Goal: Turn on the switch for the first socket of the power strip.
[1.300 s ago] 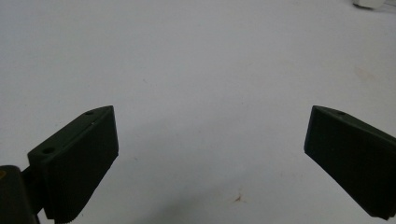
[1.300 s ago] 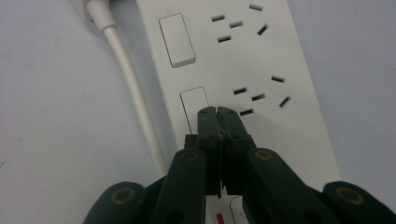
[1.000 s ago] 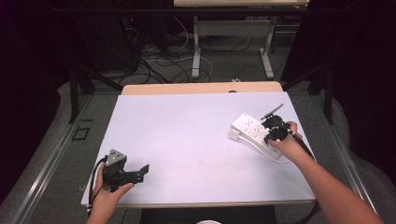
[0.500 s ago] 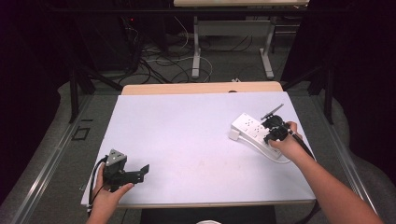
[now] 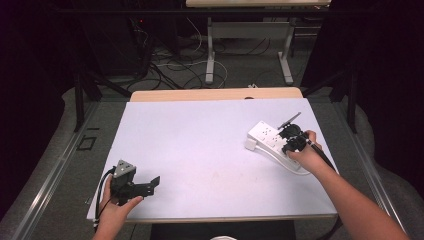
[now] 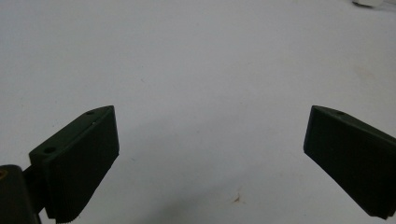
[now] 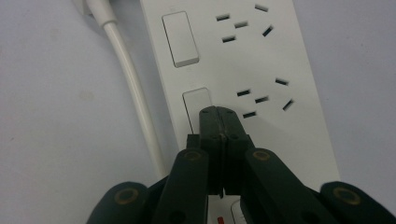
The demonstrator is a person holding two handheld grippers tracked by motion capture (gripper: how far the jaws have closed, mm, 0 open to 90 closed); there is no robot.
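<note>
Right gripper view: right gripper [image 7: 218, 114], jaws closed, tips on power strip [image 7: 261, 60] switch [image 7: 196, 109] (near table's right edge); likely pressing it; next, firm push. Left gripper [image 6: 210, 163] wide, idle.

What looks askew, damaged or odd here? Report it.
Little stands out. The power strip lies diagonal to the table edges, its cable beside it. A small brownish mark stains the tabletop near the left gripper.

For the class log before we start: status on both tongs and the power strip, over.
Left tongs open, idle at near table edge. Right tongs shut, tips over a switch on the power strip. Nothing in the way.
</note>
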